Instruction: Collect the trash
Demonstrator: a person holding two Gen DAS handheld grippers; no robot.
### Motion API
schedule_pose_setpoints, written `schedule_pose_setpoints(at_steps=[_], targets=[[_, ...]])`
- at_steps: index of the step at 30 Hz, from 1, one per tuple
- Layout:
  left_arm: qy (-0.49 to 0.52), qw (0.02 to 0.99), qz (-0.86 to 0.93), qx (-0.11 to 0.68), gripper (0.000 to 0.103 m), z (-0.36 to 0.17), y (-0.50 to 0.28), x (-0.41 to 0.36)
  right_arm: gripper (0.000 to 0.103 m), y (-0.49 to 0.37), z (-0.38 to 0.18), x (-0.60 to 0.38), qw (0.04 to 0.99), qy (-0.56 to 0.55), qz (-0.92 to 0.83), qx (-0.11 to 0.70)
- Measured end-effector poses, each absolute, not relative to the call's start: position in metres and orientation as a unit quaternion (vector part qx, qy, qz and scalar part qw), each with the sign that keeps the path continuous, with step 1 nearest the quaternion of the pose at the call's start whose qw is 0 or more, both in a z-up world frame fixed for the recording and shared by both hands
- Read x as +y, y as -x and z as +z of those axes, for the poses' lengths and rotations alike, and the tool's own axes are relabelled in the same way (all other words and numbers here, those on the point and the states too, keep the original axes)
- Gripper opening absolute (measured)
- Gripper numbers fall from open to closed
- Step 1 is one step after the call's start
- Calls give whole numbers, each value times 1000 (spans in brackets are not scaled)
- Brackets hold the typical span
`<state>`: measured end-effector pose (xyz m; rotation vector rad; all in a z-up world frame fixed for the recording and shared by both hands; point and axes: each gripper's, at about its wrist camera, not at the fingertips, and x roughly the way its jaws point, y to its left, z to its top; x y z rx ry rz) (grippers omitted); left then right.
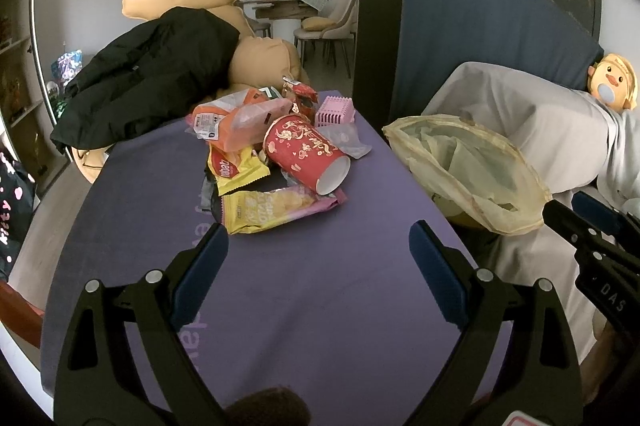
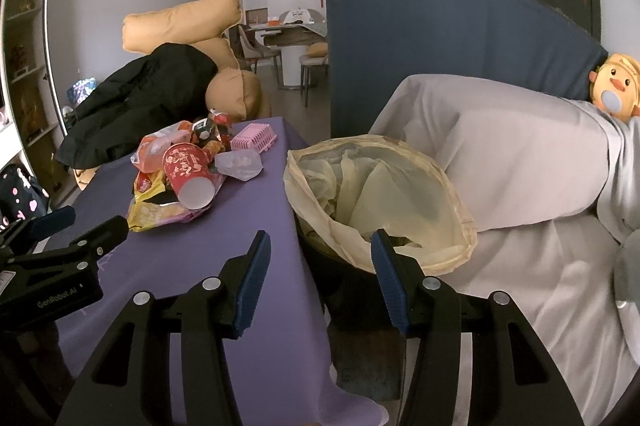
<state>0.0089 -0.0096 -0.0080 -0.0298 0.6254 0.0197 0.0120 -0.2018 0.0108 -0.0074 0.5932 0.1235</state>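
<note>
Straight ahead of your empty, spread left gripper (image 1: 318,246), mid-frame on the purple-clothed worktop (image 1: 320,298), lies the red paper cup (image 1: 306,153), mouth toward you; your right gripper (image 2: 318,266), also spread, faces the yellow-lined bin (image 2: 380,193).

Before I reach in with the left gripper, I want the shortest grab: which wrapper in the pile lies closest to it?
The yellow-and-pink chip packet, flat at the pile's near edge, below the red cup's mouth; the other wrappers sit behind it.
</note>
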Motion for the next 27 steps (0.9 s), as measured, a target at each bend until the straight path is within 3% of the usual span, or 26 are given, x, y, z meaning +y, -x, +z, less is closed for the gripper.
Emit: schedule_pose_setpoints(at_steps=[27], targets=[[12, 950, 10, 310, 87, -6, -10, -11, 50, -13, 11, -203, 954, 2, 61, 293]])
